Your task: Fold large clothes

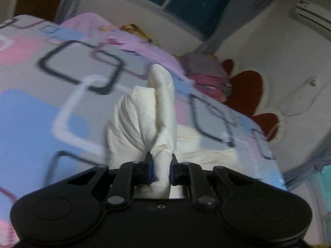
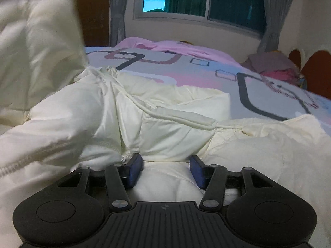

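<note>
While the cream jacket (image 2: 165,128) lies puffy and soft on the bed (image 2: 206,74), a bunched fold is pinched by the left gripper (image 1: 161,168); the right gripper (image 2: 166,170) is spread over padding. Slippery; seams are best gripped.

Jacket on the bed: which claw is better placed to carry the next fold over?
Left. The left claw is already shut on a bunch of the jacket and holds it raised above the bed. The right claw only straddles a bulge of it, pads apart.
</note>
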`<act>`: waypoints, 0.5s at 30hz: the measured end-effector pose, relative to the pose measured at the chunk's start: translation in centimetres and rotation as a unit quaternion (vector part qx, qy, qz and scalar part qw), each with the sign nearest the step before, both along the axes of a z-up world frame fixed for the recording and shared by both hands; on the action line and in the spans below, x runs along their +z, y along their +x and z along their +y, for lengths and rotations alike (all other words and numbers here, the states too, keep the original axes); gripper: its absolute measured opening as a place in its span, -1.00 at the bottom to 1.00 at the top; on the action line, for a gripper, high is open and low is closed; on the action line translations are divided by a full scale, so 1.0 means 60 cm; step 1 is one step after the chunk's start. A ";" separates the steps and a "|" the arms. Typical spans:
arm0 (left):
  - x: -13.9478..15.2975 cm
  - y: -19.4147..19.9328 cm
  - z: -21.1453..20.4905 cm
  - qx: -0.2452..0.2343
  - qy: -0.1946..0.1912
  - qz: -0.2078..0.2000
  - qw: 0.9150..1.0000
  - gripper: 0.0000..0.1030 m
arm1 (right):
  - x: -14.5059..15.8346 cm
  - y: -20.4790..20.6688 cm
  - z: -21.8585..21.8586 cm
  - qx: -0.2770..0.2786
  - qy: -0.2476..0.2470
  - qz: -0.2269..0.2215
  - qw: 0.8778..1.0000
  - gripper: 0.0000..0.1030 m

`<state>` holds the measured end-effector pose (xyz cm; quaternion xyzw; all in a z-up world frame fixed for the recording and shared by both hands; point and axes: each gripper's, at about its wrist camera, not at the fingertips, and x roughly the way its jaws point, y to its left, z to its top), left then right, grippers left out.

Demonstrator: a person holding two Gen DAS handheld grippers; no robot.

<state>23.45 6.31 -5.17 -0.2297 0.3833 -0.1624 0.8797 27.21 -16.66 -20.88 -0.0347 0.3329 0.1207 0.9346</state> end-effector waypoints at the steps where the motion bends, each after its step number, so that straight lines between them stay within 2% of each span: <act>1: 0.007 0.006 -0.025 -0.005 -0.005 -0.002 1.000 -0.73 | 0.005 0.003 -0.004 0.004 0.005 0.007 1.000 0.03; 4: 0.024 0.019 -0.104 -0.025 -0.005 -0.009 1.000 -0.74 | 0.036 0.004 -0.044 0.024 0.045 0.029 0.998 0.03; 6: 0.027 0.028 -0.153 -0.038 -0.006 -0.011 0.999 -0.79 | 0.072 -0.023 -0.098 0.015 0.078 0.011 0.997 0.03; 9: 0.013 0.038 -0.223 -0.060 -0.010 -0.002 0.998 -0.79 | 0.110 -0.070 -0.179 0.000 0.106 -0.003 0.994 0.03; 11: -0.010 0.041 -0.267 -0.076 -0.012 0.010 0.997 -0.82 | 0.120 -0.090 -0.234 -0.014 0.141 0.009 0.990 0.03; 13: -0.034 0.044 -0.302 -0.086 -0.007 0.030 0.996 -0.82 | 0.124 -0.103 -0.269 -0.034 0.136 0.002 0.990 0.03; 15: -0.036 0.035 -0.317 -0.081 0.007 0.021 0.996 -0.82 | 0.120 -0.110 -0.285 -0.037 0.125 -0.001 0.992 0.04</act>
